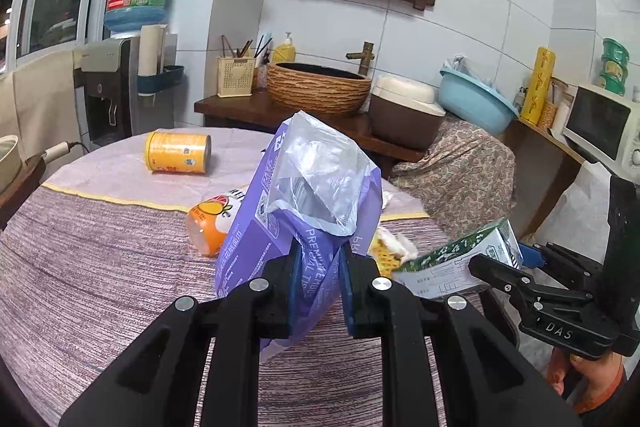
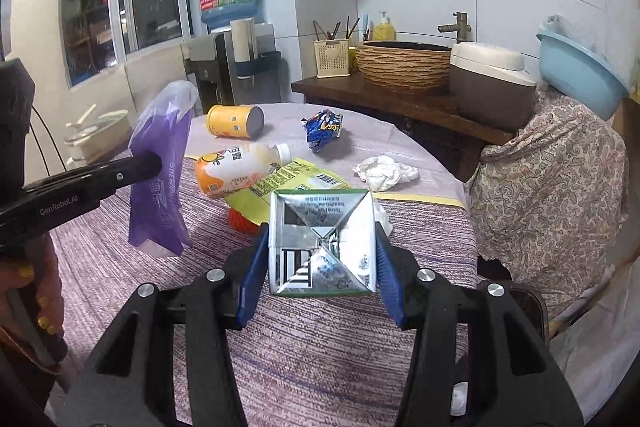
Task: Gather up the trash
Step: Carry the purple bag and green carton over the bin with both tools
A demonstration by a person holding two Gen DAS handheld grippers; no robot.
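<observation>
Left gripper [image 1: 318, 281]: we see it clamped on the purple bag [image 1: 304, 211], which hangs lifted above the tabletop [image 1: 100, 267].
Right gripper [image 2: 320, 267]: we have it clamped on the carton [image 2: 322, 243], its folded end towards the camera, raised off the tabletop.
On the tabletop: we count a yellow can [image 2: 234, 121] on its side, a bottle [image 2: 236, 167] lying down, a yellow wrapper [image 2: 296, 183], a blue wrapper [image 2: 322, 127] and a crumpled tissue [image 2: 384, 171].
</observation>
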